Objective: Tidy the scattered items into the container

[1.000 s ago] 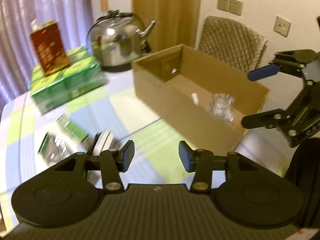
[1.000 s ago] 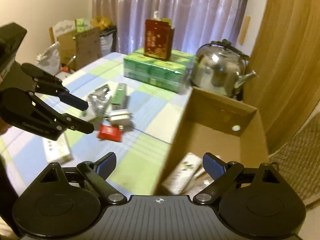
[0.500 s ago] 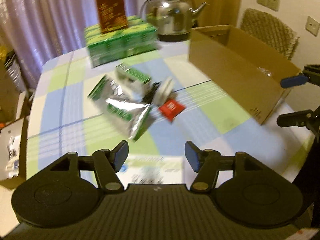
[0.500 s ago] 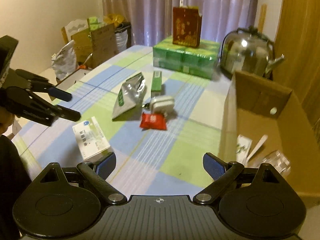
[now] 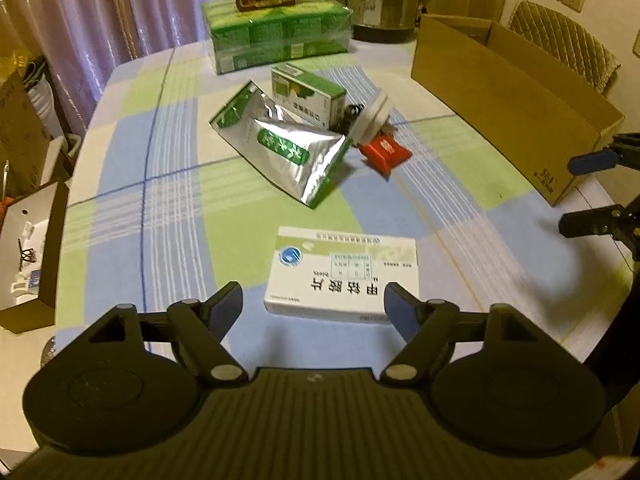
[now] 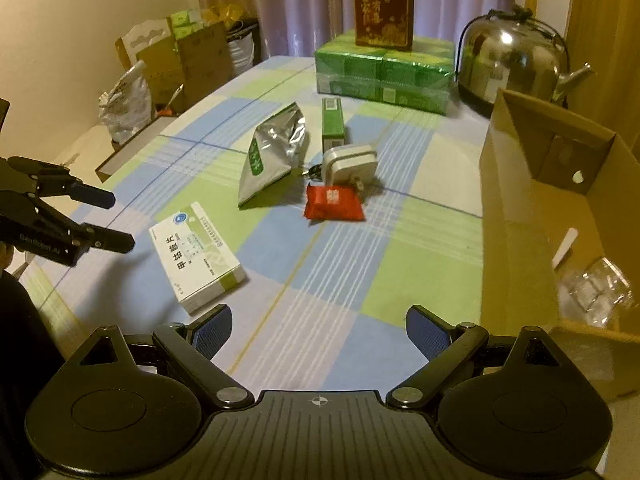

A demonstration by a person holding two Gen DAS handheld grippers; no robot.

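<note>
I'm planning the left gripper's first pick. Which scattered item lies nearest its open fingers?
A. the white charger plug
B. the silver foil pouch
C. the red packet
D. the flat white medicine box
D: the flat white medicine box lies just ahead of the open left gripper.

The left gripper point(image 5: 313, 305), jaws spread wide and empty, hangs over a white medicine box point(image 5: 344, 274).

The cardboard box point(image 6: 520, 208) runs off frame; its clear wrapper point(image 6: 596, 292) is blurred.
</note>
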